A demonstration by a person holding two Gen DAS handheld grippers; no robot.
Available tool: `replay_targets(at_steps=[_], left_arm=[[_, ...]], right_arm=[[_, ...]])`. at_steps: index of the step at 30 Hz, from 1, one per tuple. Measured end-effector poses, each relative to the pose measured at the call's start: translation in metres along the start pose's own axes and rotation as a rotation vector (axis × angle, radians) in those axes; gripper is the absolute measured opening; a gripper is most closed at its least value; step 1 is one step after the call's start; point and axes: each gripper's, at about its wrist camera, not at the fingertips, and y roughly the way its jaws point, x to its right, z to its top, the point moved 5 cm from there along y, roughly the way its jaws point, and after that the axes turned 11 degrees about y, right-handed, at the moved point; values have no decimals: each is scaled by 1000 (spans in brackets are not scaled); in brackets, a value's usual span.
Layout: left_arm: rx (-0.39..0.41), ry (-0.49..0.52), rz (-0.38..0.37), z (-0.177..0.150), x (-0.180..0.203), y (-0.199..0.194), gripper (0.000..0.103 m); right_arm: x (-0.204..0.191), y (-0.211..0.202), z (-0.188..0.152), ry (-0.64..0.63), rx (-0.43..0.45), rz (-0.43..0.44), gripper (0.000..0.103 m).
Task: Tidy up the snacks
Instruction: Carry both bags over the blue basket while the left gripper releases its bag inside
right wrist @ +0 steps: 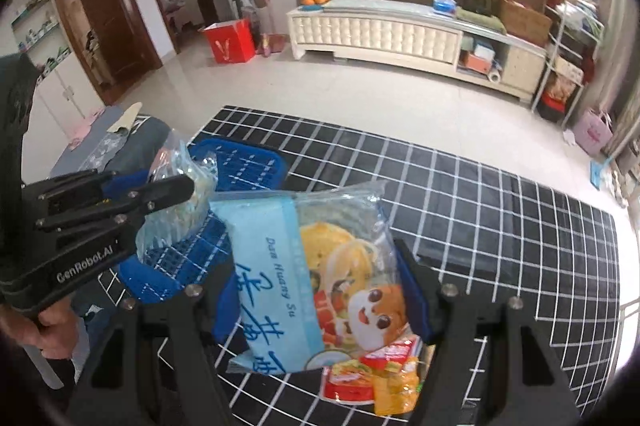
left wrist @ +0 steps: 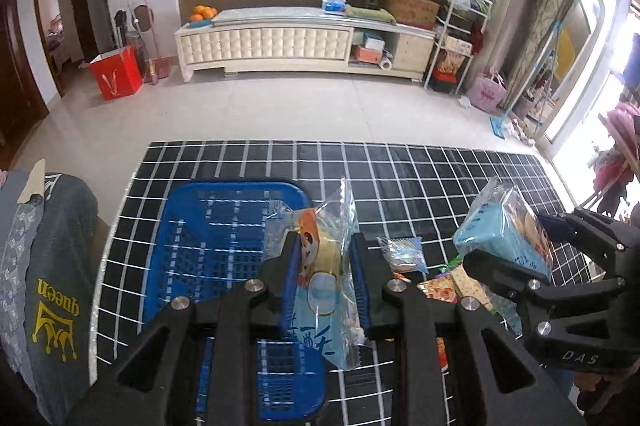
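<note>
Plainly, each gripper has its own crinkly clear-plastic snack packet pinched between blue rubbery pads. The left gripper (left wrist: 325, 278) is closed on a glossy packet with an orange cartoon print (left wrist: 320, 266), held upright and edge-on, its serrated top seam poking up, just beside the right rim of the blue plastic basket (left wrist: 224, 234). That basket is rectangular with rounded corners and a slotted lattice floor; nothing shows inside it. The right gripper (right wrist: 320, 290) clamps a broader pale-blue packet (right wrist: 304, 282), flat face toward the camera, with blue script and a cartoon animal, lifted clear above the surface (right wrist: 500, 226), which is covered by a black cloth with a white grid. Under it lie small loose snacks: a red and orange sachet pile (right wrist: 372, 378), shiny and wrinkled. A hand (right wrist: 48, 330) grips the left tool's handle. A grey folded garment (left wrist: 56, 266) sits left of the basket.
</note>
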Motion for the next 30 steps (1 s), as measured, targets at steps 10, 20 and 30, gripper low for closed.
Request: replay_targets(at_steps=[10,20,30], left_arm=[[6,-18,37,-5,-51,-11,22],[-41,-73,26,-9,-89,20,23],[-95,-97,-2,-14,-107,58,23]], right_arm=[[-62,36,11,-68,-32,38,72],[-83,71,14,-93,-77,28,72],[-81,95,12,-78,-116,14,72]])
